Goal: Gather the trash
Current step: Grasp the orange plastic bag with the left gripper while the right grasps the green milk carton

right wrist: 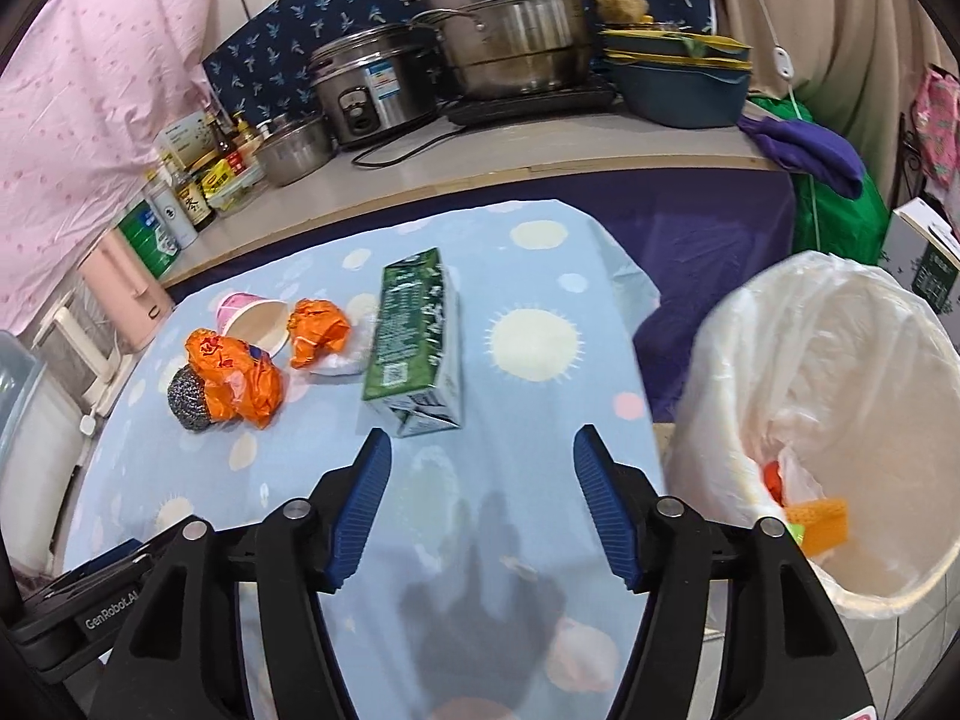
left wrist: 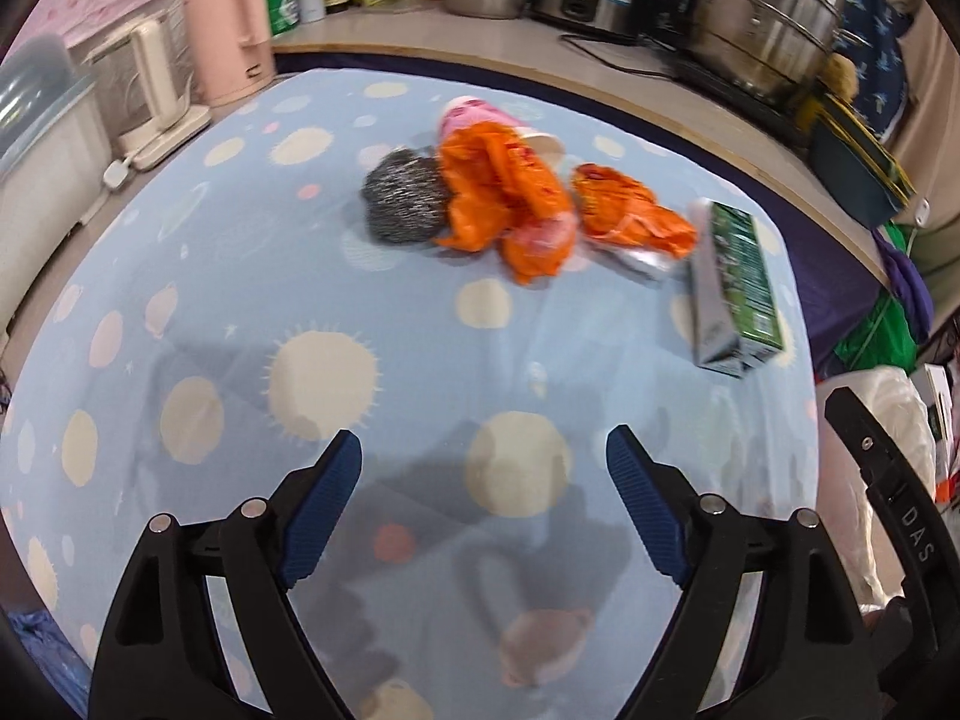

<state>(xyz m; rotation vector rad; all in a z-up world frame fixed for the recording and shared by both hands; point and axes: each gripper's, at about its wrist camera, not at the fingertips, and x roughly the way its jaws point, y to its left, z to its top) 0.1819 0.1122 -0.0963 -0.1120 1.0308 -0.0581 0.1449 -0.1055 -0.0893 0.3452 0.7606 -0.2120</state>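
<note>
Trash lies on the blue dotted tablecloth (left wrist: 252, 276): a steel-wool scourer (left wrist: 405, 198), a large crumpled orange wrapper (left wrist: 504, 180), a smaller orange wrapper (left wrist: 630, 210), a pink paper cup (left wrist: 474, 111) on its side and a green carton (left wrist: 735, 282) lying flat. In the right wrist view I see the scourer (right wrist: 189, 399), the wrappers (right wrist: 240, 375) (right wrist: 318, 330), the cup (right wrist: 252, 315) and the carton (right wrist: 414, 336). My left gripper (left wrist: 483, 456) is open and empty above the cloth, short of the pile. My right gripper (right wrist: 480, 450) is open and empty, just short of the carton.
A white-lined bin (right wrist: 840, 420) with some trash inside stands right of the table. A counter (right wrist: 540, 144) behind holds steel pots, a rice cooker, bottles and stacked bowls. A pink kettle (left wrist: 231, 30) and a blender (left wrist: 144, 96) stand at the left.
</note>
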